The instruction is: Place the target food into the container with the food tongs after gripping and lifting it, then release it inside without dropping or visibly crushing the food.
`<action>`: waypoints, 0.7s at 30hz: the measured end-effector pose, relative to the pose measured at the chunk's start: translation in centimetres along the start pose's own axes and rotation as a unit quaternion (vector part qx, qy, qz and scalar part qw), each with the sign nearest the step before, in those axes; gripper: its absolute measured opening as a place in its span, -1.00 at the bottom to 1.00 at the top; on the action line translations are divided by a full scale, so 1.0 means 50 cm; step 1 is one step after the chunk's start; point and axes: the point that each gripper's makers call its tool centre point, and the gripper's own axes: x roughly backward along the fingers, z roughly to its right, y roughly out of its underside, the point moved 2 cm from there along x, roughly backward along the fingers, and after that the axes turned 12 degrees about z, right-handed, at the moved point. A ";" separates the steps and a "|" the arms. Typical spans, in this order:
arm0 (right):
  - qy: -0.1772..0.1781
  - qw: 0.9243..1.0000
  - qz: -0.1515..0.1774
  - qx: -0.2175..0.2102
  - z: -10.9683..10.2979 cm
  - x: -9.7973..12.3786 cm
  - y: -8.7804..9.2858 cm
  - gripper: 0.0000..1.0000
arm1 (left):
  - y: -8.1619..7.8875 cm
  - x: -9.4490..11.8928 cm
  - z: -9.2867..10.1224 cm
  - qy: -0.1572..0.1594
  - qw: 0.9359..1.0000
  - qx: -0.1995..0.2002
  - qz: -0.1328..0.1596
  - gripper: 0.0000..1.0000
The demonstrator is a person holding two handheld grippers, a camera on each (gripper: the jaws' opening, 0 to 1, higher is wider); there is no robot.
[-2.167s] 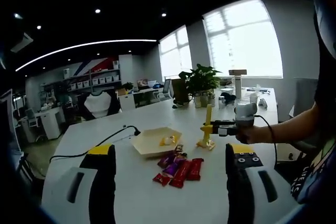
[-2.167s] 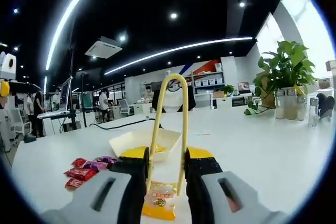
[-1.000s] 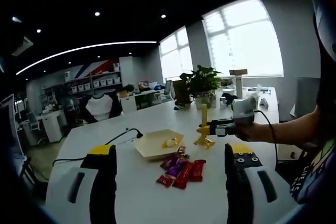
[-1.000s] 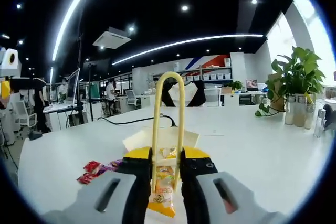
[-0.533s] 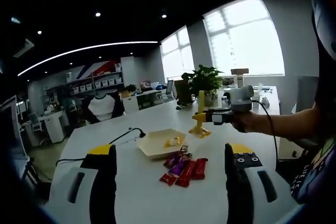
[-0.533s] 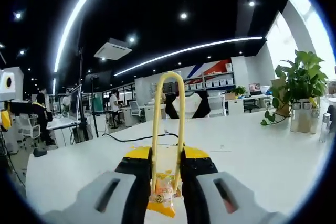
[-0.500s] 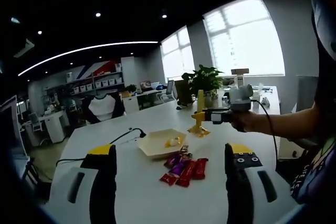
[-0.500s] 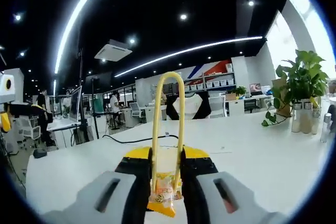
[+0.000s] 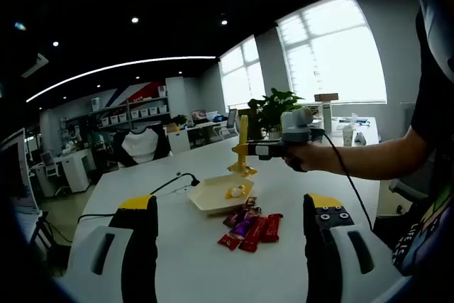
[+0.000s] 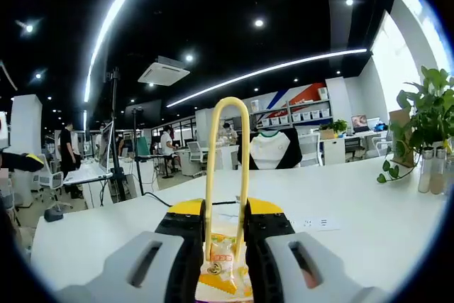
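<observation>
My right gripper (image 10: 224,221) is shut on yellow food tongs (image 10: 225,168), whose tips pinch an orange-yellow snack packet (image 10: 221,269). In the left gripper view a hand holds that right gripper (image 9: 261,149) out over the table. The tongs (image 9: 242,140) stand upright there and the packet (image 9: 242,169) hangs just above the far edge of a cream hexagonal tray (image 9: 206,198). A small yellow-white food piece (image 9: 236,191) lies in the tray. My left gripper (image 9: 230,205) stands wide open near the table's front, with nothing between its jaws.
Red and purple candy wrappers (image 9: 250,223) lie on the white table in front of the tray. A black cable (image 9: 167,182) runs off to the left. A potted plant (image 9: 273,108) stands at the far side, with glass bottles (image 10: 429,168) beside it. The person's arm (image 9: 376,161) reaches in from the right.
The right gripper has lifted the tongs with the packet off the table and carried them left, from beside the tray to above its far edge. The left gripper has stayed open.
</observation>
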 end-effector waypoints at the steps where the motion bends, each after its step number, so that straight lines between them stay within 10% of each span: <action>1: -0.002 1.000 -0.002 -0.004 0.000 -0.009 0.006 -0.69 | -0.001 0.001 -0.002 -0.001 1.000 0.001 0.001 0.79; 12: -0.017 0.998 -0.060 -0.013 0.004 -0.061 0.102 -0.69 | -0.011 0.006 -0.004 -0.003 1.000 -0.002 0.010 0.73; 21: -0.013 0.998 -0.050 -0.030 0.006 -0.051 0.100 -0.61 | -0.007 0.008 0.002 -0.004 1.000 -0.002 0.003 0.74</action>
